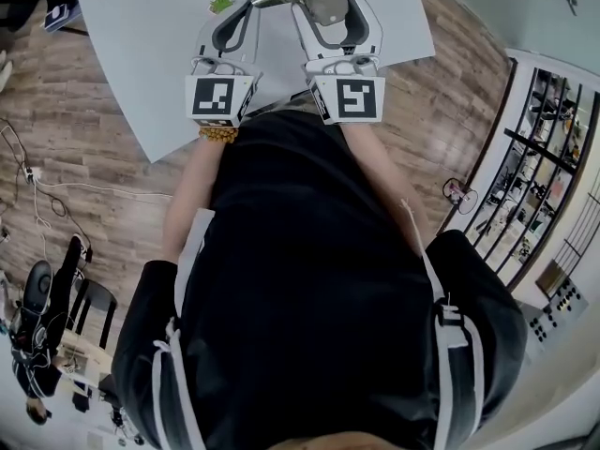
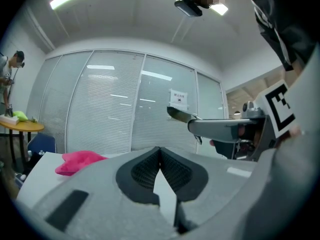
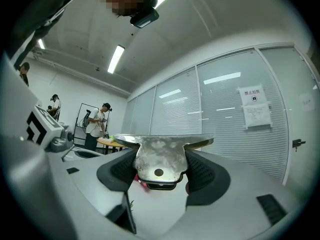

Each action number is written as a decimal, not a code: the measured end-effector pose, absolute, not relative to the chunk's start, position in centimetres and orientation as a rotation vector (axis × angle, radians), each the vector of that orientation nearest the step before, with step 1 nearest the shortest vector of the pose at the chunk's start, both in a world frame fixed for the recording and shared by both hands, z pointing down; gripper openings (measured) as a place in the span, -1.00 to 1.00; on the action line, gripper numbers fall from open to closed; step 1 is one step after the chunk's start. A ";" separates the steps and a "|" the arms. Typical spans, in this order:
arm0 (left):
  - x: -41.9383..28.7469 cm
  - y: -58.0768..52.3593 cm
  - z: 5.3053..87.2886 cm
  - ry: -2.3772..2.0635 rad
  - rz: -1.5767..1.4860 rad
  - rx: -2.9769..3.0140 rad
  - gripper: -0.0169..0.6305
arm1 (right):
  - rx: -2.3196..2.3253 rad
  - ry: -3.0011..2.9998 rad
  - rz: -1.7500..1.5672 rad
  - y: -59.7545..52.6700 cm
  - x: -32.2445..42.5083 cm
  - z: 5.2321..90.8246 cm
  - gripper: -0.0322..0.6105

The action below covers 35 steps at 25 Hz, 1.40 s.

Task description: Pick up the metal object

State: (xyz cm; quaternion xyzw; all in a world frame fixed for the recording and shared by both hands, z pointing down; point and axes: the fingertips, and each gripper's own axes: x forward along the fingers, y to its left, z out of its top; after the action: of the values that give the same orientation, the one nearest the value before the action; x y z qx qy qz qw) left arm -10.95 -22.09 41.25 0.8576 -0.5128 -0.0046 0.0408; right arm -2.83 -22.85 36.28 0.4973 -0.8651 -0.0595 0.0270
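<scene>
In right gripper (image 3: pixel 161 181), metal object (image 3: pixel 159 156) clamped

- Grippers: two, the left gripper (image 1: pixel 244 12) and the right gripper (image 1: pixel 328 3).
- Marker cubes: two, one per gripper (image 1: pixel 223 97) (image 1: pixel 349 99).
- Metal object (image 3: pixel 160 156): one.
- Pale table (image 1: pixel 141 54): one.
- Small green plant (image 1: pixel 222 0): one, on the table.
- Pink item (image 2: pixel 80 161): one.
- Round wooden table (image 2: pixel 20 126) in the background: one.
- Paper notice (image 3: pixel 254 106) on the glass wall: one.
- Background persons in the right gripper view: two clearly standing (image 3: pixel 95 124) (image 3: pixel 53 104). A possible third at the left edge is too small to confirm.
</scene>
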 end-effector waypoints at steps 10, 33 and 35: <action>-10.7 -22.1 41.3 -1.583 -0.018 2.618 -0.94 | 1.487 -2.737 -0.158 -21.9 -3.3 35.9 -0.01; -11.6 -22.3 41.9 -1.595 0.015 2.611 -0.94 | 1.490 -2.689 -0.094 -22.8 -4.2 37.2 -0.01; -11.2 -22.1 42.0 -1.585 0.021 2.615 -0.94 | 1.496 -2.685 -0.091 -22.9 -4.0 37.2 -0.01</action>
State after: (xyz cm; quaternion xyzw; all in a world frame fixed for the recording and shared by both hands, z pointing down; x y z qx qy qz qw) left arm -11.22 -22.15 41.97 0.8543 -0.5180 0.0069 0.0419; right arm -4.00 -22.87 37.19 0.4861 -0.8728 -0.0297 0.0332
